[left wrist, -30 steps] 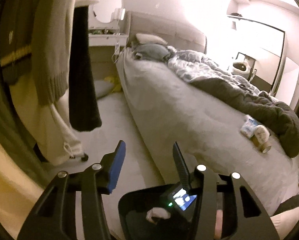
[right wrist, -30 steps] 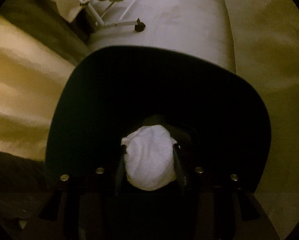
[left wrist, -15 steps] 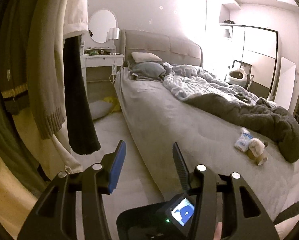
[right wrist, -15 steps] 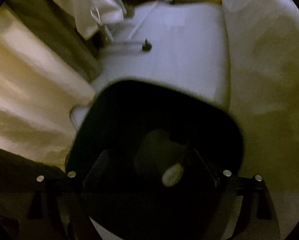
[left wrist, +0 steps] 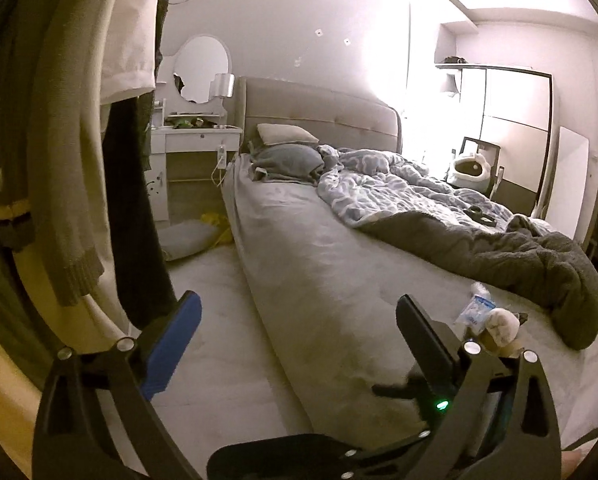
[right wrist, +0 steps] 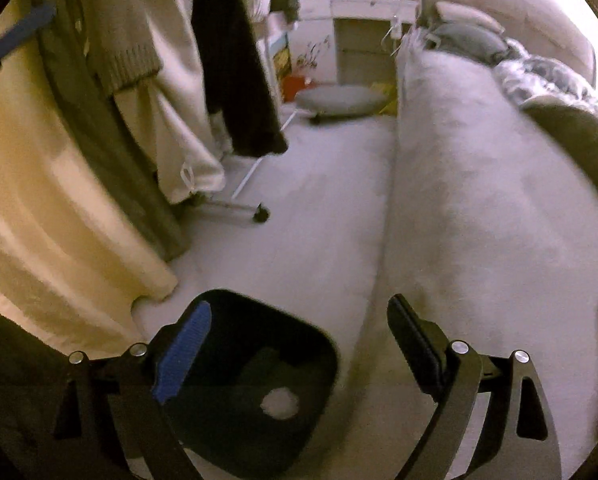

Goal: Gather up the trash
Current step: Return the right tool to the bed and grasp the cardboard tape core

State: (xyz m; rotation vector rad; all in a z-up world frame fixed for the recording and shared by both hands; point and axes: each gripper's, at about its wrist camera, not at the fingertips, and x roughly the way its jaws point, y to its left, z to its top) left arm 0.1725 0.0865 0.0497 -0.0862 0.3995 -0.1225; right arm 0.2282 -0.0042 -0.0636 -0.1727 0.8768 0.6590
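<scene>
A black bin (right wrist: 315,344) stands on the floor beside the bed, with a white tissue wad (right wrist: 280,403) lying at its bottom. My right gripper (right wrist: 299,332) hangs above the bin, its jaws opening with nothing between them. The left gripper (left wrist: 295,320) points at the bed and is opening wide, also holding nothing. The bin's rim (left wrist: 275,450) shows at the bottom of the left wrist view. On the bed's near right lie a blue-and-white packet (left wrist: 475,309) and a crumpled pale wad (left wrist: 501,330), just beyond the black right finger (left wrist: 423,340).
Clothes (left wrist: 71,184) hang on a rack at the left; its wheeled foot (right wrist: 259,214) rests on the floor. The grey bed (left wrist: 323,264) fills the right, a dark blanket (left wrist: 519,260) bunched on it. A grey cushion (right wrist: 341,100) lies on the floor by the white nightstand (left wrist: 195,140).
The right gripper opened, dropped the white wad into the bin and rose well above it. The left gripper opened wide and lifted, so the bin sank to its view's edge.
</scene>
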